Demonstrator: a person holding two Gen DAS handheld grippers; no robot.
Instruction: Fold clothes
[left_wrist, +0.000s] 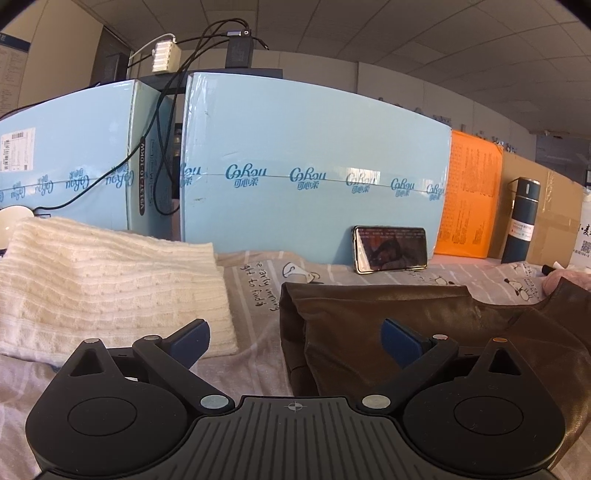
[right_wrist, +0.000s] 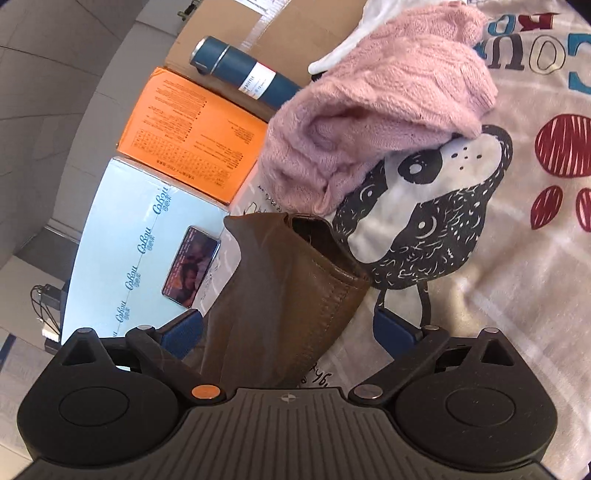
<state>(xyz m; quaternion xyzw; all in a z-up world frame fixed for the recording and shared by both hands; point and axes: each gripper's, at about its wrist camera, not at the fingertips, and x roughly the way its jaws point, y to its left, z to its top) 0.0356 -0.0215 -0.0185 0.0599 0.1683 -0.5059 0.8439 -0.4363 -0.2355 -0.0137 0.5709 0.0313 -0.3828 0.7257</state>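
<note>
Landmark: the brown leather garment (left_wrist: 424, 332), lying on the printed sheet (left_wrist: 255, 291).

Left of it, apart across a strip of sheet, the cream knit (left_wrist: 103, 280) already looks folded. Behind it are the light blue cartons (left_wrist: 314, 166).

Your left gripper (left_wrist: 293, 338) has its jaws spread wide with nothing between them. It hovers at the garment's left folded edge: one pad over bare sheet, the other over the leather. I can't tell if that pad touches.

Behind the garment a phone (left_wrist: 390, 249) leans on the carton. To its right are the orange box (left_wrist: 472, 192) and a blue flask (left_wrist: 521, 221).

Your right gripper (right_wrist: 290, 328) is also spread wide. A raised flap of the brown garment (right_wrist: 288, 295) runs up between the jaws, but they aren't closed on it. Beyond it the pink knit (right_wrist: 376, 110) is heaped, partly over the cartoon-print top (right_wrist: 424, 221).

Risks, as I judge them:
- The leather looks smooth and stiff. Close on only the top layer and the fold springs open or slips out.
- The left jaws straddle the edge, so closing here could pinch the sheet along with the garment and drag it.
- Swing the right flap far and you may catch the pink knit or knock the phone or flask.
</note>
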